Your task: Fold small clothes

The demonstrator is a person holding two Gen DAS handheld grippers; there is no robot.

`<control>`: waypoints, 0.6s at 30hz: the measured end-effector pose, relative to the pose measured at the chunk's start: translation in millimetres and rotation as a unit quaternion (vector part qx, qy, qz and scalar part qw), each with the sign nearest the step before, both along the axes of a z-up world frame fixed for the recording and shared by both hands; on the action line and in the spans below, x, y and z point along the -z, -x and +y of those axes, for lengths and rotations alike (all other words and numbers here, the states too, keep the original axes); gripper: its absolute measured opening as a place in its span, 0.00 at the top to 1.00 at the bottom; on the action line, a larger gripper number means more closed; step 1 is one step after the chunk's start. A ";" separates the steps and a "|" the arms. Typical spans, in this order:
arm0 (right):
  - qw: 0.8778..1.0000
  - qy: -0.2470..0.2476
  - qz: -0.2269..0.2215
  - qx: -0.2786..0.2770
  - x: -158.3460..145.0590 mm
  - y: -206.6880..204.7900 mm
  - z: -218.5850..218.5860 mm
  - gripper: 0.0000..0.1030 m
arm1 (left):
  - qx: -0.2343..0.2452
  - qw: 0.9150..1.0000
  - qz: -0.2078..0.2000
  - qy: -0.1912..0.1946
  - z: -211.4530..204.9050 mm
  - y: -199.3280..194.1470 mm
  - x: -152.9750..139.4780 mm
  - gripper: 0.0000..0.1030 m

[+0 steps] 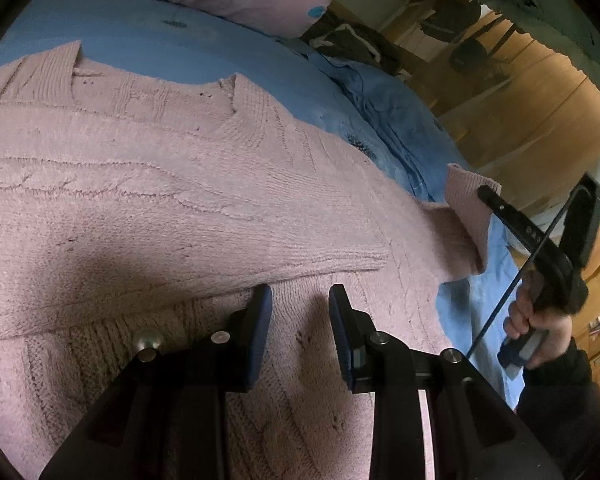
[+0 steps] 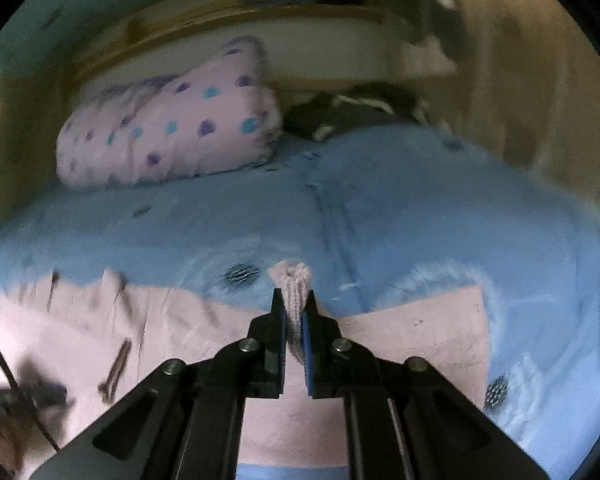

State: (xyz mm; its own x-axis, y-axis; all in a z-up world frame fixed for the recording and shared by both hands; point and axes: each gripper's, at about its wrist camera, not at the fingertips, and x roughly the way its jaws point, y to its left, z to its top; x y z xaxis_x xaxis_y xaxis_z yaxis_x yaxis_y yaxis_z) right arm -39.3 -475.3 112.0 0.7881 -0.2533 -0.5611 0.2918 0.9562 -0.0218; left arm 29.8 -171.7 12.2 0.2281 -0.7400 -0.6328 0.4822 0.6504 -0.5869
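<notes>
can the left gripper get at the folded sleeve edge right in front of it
Probably yes. The left gripper is open and hovers just short of the folded sleeve, with nothing between them. The right gripper holds the other sleeve's cuff off to the side.

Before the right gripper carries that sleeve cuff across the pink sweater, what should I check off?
1. Right gripper shut on the sleeve cuff: ok.
2. Left gripper open, holding nothing: ok.
3. Left gripper's fingers resting over the pink sweater body: ok.
4. Other sleeve already folded across the body: ok.
5. Sweater lies flat on the blue bedspread: cannot tell, right view blurred.
6. Heart-print pillow away from the sweater: ok.
</notes>
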 end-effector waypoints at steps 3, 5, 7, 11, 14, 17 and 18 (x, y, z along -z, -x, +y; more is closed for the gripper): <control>0.999 0.028 0.029 -0.016 -0.5 -2.7 35.7 0.94 | 0.001 1.000 0.003 0.003 3.8 -1.2 1.0 0.90; 0.998 0.032 0.040 -0.029 -1.4 4.8 57.7 0.94 | 0.002 1.000 0.004 0.004 5.5 -1.7 0.9 0.90; 0.997 0.037 0.055 -0.038 3.0 7.2 81.0 0.94 | 0.002 1.000 0.004 0.005 6.2 -2.2 0.6 0.90; 0.992 -0.016 0.102 -0.074 25.7 -3.7 118.8 0.94 | -0.007 1.000 0.002 0.005 8.8 -1.8 -1.1 0.90; 0.984 -0.043 0.146 -0.089 48.0 -11.3 132.8 0.94 | -0.039 0.999 -0.009 0.003 15.9 -0.2 -4.7 0.90; 0.979 -0.067 0.170 -0.091 65.0 -15.9 133.1 0.93 | -0.054 0.998 0.007 0.018 21.3 -6.0 -1.9 0.90; 0.979 -0.070 0.171 -0.091 68.4 -16.1 132.0 0.93 | -0.056 0.998 0.014 0.024 22.2 -8.0 -0.2 0.90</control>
State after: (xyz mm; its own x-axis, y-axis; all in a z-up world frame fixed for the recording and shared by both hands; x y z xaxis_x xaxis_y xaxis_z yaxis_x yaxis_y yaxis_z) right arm -23.2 -343.4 43.7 0.5732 -0.0274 -0.8189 0.1152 0.9922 0.0474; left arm 37.8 -149.5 12.5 0.2941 -0.7404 -0.6044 0.3914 0.6702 -0.6306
